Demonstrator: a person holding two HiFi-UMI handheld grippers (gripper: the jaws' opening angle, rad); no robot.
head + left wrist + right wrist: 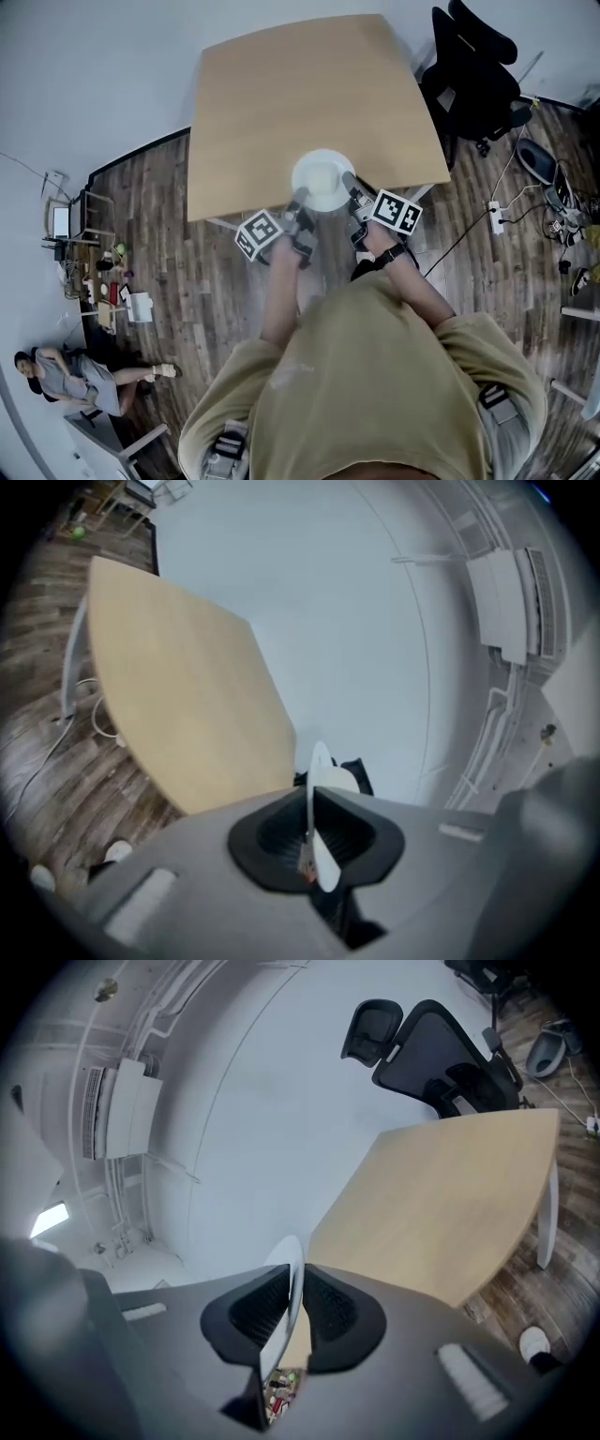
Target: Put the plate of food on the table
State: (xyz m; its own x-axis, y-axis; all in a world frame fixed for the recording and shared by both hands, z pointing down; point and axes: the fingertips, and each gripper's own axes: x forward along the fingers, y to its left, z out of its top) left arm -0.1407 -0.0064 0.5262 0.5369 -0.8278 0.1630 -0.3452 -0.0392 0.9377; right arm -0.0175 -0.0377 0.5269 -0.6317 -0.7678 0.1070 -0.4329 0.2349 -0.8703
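Note:
A white plate (pixel 322 180) hangs level over the near edge of the light wooden table (pixel 281 94), held between both grippers. My left gripper (pixel 298 202) is shut on its near-left rim, and my right gripper (pixel 352 187) is shut on its near-right rim. In the left gripper view the plate (pixel 320 772) shows edge-on, pinched between the dark pads of the left gripper (pixel 312 832). In the right gripper view the rim of the plate (pixel 287 1262) is likewise clamped in the right gripper (pixel 292 1312). Small coloured bits of food (pixel 281 1389) show below the jaws.
A black office chair (pixel 473 70) stands at the table's far right corner. A power strip with cables (pixel 495 216) lies on the wood floor to the right. At the lower left a person sits (pixel 66 380) near a low cluttered shelf (pixel 103 281).

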